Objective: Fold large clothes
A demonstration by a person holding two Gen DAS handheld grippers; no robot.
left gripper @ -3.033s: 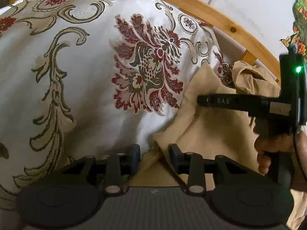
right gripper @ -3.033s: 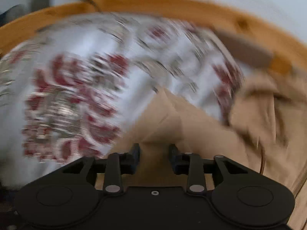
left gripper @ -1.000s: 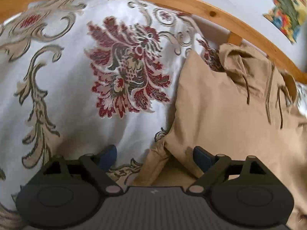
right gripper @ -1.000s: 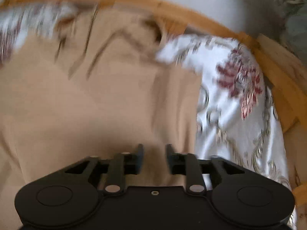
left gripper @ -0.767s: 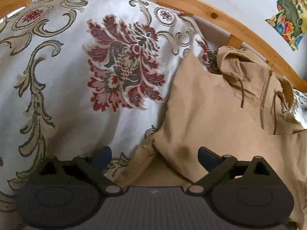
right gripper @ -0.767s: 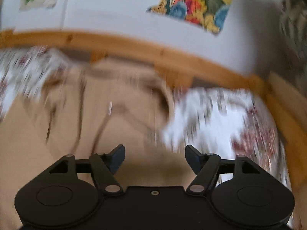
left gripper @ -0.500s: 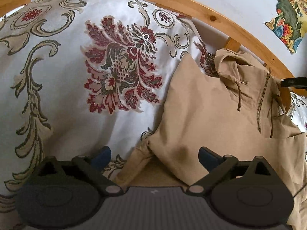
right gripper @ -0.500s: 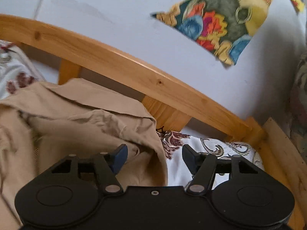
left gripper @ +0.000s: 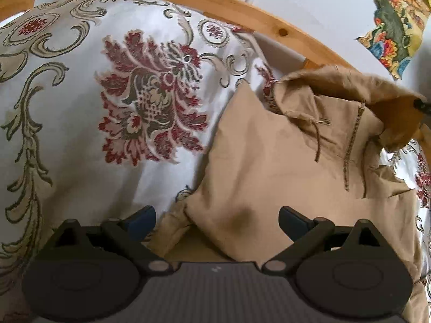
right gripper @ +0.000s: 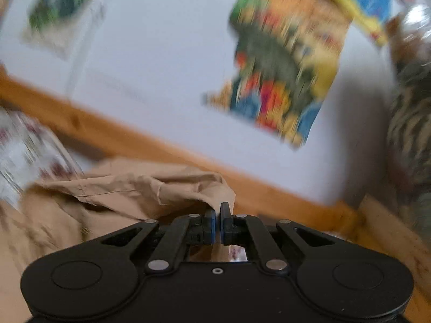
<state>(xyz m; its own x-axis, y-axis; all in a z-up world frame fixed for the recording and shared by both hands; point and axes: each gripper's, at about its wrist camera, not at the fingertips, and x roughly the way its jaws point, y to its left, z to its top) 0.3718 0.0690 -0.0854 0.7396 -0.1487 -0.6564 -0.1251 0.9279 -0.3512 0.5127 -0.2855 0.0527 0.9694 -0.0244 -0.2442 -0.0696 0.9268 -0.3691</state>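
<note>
A tan hooded jacket [left gripper: 272, 167] with a zip and drawcords lies on a white bedspread [left gripper: 80, 134] with red flowers. My left gripper [left gripper: 216, 219] is open, its fingers either side of the jacket's near folded edge, not gripping it. My right gripper [right gripper: 217, 223] is shut on the edge of the jacket's hood [right gripper: 150, 188] and holds it lifted. In the left wrist view the raised hood [left gripper: 377, 99] shows at the far right, with the right gripper's tip at the frame edge.
A curved wooden bed rail [left gripper: 269, 24] runs behind the bedspread, with a white wall [right gripper: 161, 67] beyond. A colourful picture [right gripper: 285, 80] hangs on the wall. A patterned cushion [right gripper: 412, 123] is at the far right.
My right gripper has closed on the hood's edge and lifted it; it was open half a second ago. My left gripper opened earlier and has stayed open over the jacket's near edge.
</note>
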